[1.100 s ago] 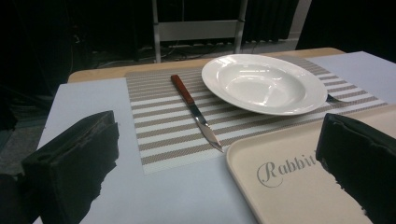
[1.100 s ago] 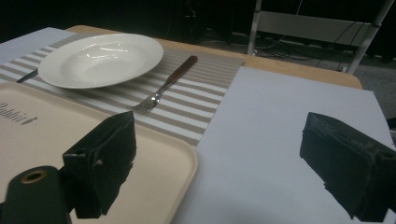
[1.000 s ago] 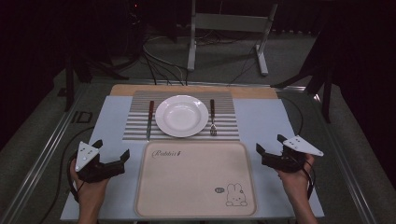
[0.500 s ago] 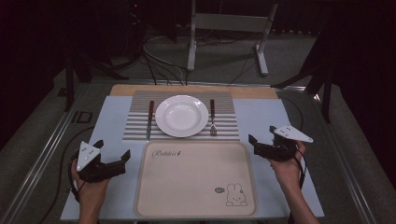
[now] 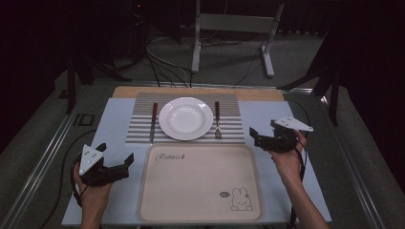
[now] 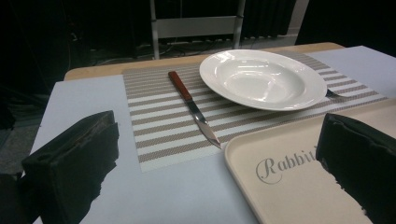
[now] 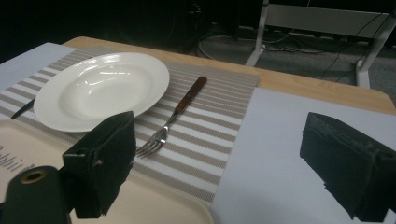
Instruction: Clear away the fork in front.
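A white plate [image 5: 186, 118] [image 6: 262, 78] [image 7: 102, 88] rests on a striped placemat [image 5: 143, 112], with a brown-handled knife [image 5: 153, 121] [image 6: 194, 107] to its left and a fork [image 5: 217, 119] [image 7: 175, 112] to its right. In front lies an empty beige tray [image 5: 200, 183] [image 6: 289, 186] with a rabbit print. My left gripper [image 5: 122, 162] [image 6: 217, 170] is open beside the tray's left edge, nothing between its jaws. My right gripper [image 5: 253, 137] [image 7: 217, 161] is open above the tray's far right corner, a little short of the fork's tines.
A pale blue mat [image 5: 114, 124] covers the table, with a wooden strip [image 5: 258, 94] along the far edge. Behind the table stand a metal frame [image 5: 234, 28] and floor cables [image 5: 162, 52]. Metal rails [image 5: 45, 152] run along both table sides.
My right gripper has moved forward and left, from beside the tray's right edge toward the fork. The left gripper has stayed put.
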Demonstrator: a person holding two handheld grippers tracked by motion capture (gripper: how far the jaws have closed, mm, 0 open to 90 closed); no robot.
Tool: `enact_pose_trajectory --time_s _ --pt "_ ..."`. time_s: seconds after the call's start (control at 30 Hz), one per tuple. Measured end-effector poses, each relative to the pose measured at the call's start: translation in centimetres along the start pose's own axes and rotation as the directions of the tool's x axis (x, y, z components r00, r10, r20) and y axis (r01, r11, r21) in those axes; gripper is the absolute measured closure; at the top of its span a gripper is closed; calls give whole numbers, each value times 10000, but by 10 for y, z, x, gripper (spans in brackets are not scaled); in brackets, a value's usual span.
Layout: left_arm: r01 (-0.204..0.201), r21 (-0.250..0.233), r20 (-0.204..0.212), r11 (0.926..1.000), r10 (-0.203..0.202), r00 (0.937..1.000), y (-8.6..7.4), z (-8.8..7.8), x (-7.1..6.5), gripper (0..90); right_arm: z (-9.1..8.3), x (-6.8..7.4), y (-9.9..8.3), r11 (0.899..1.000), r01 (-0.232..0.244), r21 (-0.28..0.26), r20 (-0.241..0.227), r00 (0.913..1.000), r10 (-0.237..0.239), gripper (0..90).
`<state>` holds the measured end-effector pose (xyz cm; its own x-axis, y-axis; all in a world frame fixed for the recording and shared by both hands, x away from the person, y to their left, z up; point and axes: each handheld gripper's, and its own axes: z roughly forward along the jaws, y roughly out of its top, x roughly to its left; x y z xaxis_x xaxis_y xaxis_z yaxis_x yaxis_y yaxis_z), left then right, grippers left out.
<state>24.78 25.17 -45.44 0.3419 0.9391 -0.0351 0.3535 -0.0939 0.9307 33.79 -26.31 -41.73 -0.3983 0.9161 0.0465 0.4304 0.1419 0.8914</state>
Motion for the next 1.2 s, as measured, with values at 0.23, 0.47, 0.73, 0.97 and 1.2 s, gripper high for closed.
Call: enact_pose_trajectory --time_s 0.23,0.47,0.73,0.97,1.2 --pt "-12 6 10 10000 12 10000 0 0 0 0 10 4 11 9996 235 123 78 9997 -236 108" --pt "4 16 16 10000 -4 10000 -1 1 0 0 25 9 23 9993 276 258 98 9996 -279 108" --pt "-18 44 -12 10000 18 10000 -1 2 0 0 38 13 34 9993 131 351 112 9998 -135 108" --pt "-1 30 5 10000 1 10000 -1 3 1 0 48 16 45 9993 100 373 166 9998 -107 108" --pt "12 19 -36 10000 -12 10000 -1 3 2 0 62 19 60 9985 205 503 333 9992 -222 108"
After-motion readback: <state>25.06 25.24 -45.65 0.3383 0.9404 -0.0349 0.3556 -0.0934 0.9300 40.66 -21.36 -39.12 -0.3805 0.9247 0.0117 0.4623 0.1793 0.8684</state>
